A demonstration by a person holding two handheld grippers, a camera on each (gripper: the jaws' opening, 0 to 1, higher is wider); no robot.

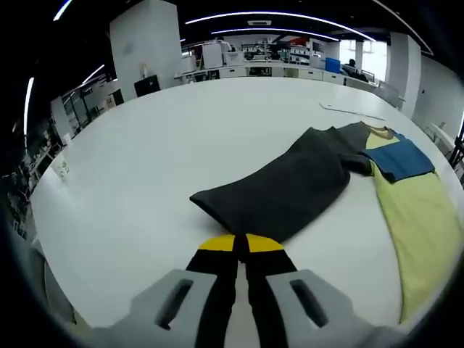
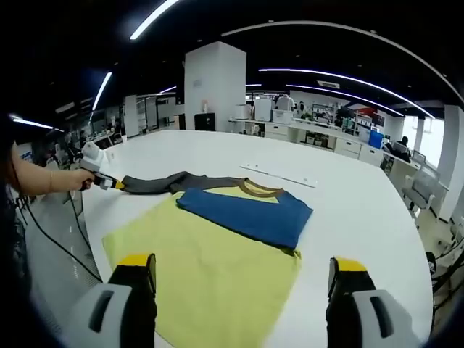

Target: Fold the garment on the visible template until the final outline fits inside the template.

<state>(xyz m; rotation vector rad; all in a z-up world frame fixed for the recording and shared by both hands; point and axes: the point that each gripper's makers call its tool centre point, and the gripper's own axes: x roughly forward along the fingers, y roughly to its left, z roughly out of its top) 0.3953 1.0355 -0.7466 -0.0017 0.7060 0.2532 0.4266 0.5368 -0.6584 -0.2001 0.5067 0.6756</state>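
Left gripper (image 1: 241, 243) clamped on the dark sleeve (image 1: 283, 185) of the T-shirt (image 2: 243, 210) – right gripper (image 2: 243, 272) wide open, empty – over the yellow template (image 2: 210, 275)

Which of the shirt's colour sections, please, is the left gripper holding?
The dark grey section, pulled out sideways with its edge between the left gripper's shut fingers; the blue and yellow sections lie flat, ungripped.

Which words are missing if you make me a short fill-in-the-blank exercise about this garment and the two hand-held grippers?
1. The left hand-held gripper is shut on the garment's dark grey ____.
2. The right hand-held gripper hovers with its jaws ____.
3. The T-shirt has a yellow body and a ____ panel across the chest.
4. The shirt lies on a ____ table.

Missing words: sleeve; open; blue; white
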